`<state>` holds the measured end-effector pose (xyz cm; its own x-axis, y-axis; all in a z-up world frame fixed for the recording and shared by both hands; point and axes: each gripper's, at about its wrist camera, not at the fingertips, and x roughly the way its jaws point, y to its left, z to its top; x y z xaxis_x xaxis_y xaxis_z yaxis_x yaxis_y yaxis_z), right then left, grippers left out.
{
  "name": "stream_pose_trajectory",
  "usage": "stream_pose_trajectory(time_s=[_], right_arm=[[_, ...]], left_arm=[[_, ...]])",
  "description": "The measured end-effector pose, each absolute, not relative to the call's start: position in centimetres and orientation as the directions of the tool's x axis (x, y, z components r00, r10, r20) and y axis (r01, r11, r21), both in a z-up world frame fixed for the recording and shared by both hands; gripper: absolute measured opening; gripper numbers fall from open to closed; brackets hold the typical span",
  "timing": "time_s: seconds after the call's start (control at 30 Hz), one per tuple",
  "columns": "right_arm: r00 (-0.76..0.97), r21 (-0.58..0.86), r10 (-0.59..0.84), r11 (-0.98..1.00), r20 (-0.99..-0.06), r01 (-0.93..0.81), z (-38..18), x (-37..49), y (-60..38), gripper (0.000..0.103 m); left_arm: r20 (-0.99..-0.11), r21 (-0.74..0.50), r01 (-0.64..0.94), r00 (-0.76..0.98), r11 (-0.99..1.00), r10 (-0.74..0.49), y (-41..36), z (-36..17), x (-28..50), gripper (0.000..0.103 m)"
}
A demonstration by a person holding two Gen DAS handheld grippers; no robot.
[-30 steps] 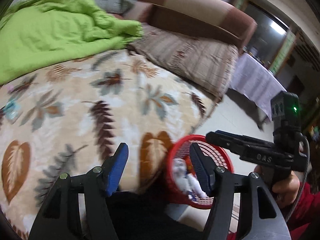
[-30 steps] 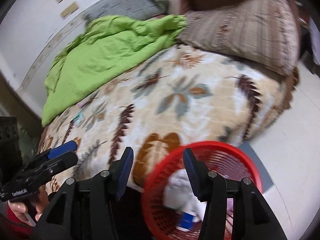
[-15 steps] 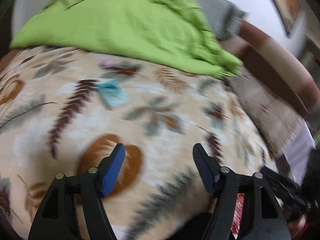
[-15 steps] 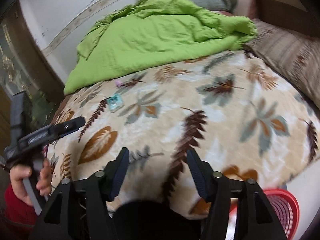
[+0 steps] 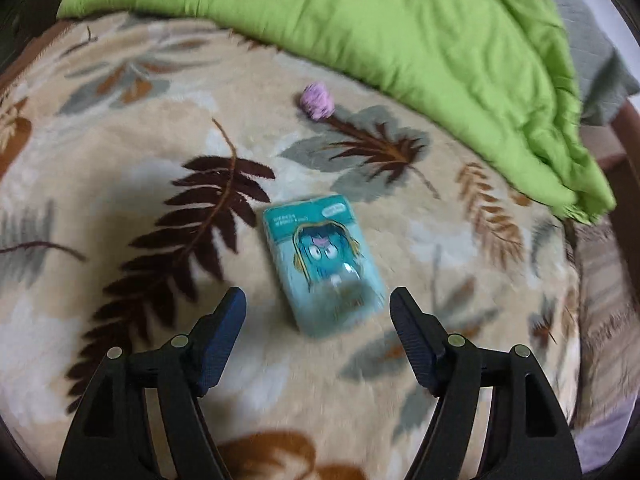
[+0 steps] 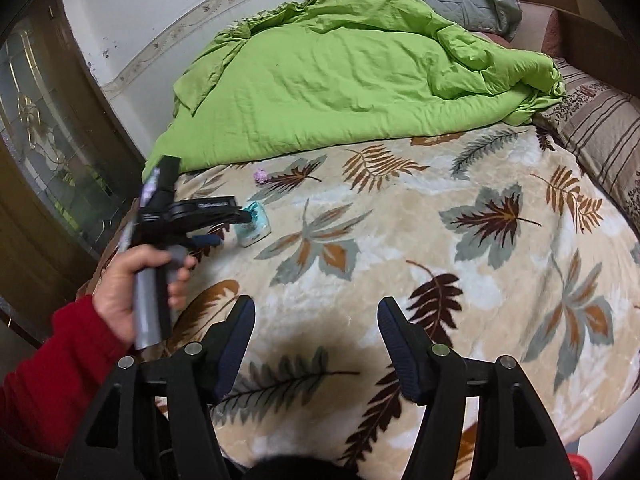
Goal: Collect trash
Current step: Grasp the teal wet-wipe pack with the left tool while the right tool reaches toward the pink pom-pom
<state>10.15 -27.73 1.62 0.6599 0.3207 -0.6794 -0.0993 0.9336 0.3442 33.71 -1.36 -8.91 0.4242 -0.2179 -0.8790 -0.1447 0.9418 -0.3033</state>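
The step in hand looks like the pickup of the teal packet [image 5: 323,266], a flat, thin-looking pack with a cartoon face that lies on the leaf-patterned blanket [image 5: 120,152] of the bed. To do it well, the left gripper [image 5: 318,312] should come down squarely so that one finger passes each long side of the packet, then close across its narrow width rather than its length; the plush blanket will give under the tips, so pressing in slightly should help the pads get under the edges without snagging pile. The packet lies a little askew to the fingers, so a small roll of the wrist would line them up. The left gripper's fingers [image 5: 224,332] have just been opening and stand wide apart with nothing between the pads; the packet's near end sits just ahead of the tips, roughly centred in the gap and not touched. In the right wrist view the left gripper [image 6: 232,226] is poised right at the packet [image 6: 256,228]. A small purple scrap [image 5: 318,102] lies farther on, near the edge of the green quilt [image 5: 400,28]. The right gripper [image 6: 316,334] hangs over bare blanket well apart from the packet, its fingers also just opened and empty.
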Motion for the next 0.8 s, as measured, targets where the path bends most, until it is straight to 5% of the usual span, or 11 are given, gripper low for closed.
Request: stream_pose_trajectory(time_s=[0.17, 0.2, 0.37, 0.8], right_arm=[[0.651, 0.343, 0.315, 0.935, -0.691, -0.090, 1.1, 12.2, -28.4, 0.069], [0.649, 0.341, 0.316, 0.936, -0.692, -0.092, 1.1, 12.7, -28.3, 0.069], [0.646, 0.327, 0.328, 0.937, -0.689, -0.126, 1.1, 15.6, -27.1, 0.068], [0.579, 0.278, 0.402, 0.914, -0.709, -0.294, -1.9, 32.3, -15.9, 0.068]], left_arm=[[-0.875, -0.170, -0.115, 0.474, 0.979, -0.096, -3.5, -9.7, 35.1, 0.073], [-0.869, -0.157, -0.108, 0.487, 0.982, -0.085, -3.5, -9.7, 35.1, 0.061], [-0.823, -0.160, -0.063, 0.560, 0.985, -0.098, -2.0, -9.1, 33.0, 0.034], [-0.711, -0.103, -0.197, 0.700, 0.975, 0.066, 7.7, -6.0, 25.8, 0.032]])
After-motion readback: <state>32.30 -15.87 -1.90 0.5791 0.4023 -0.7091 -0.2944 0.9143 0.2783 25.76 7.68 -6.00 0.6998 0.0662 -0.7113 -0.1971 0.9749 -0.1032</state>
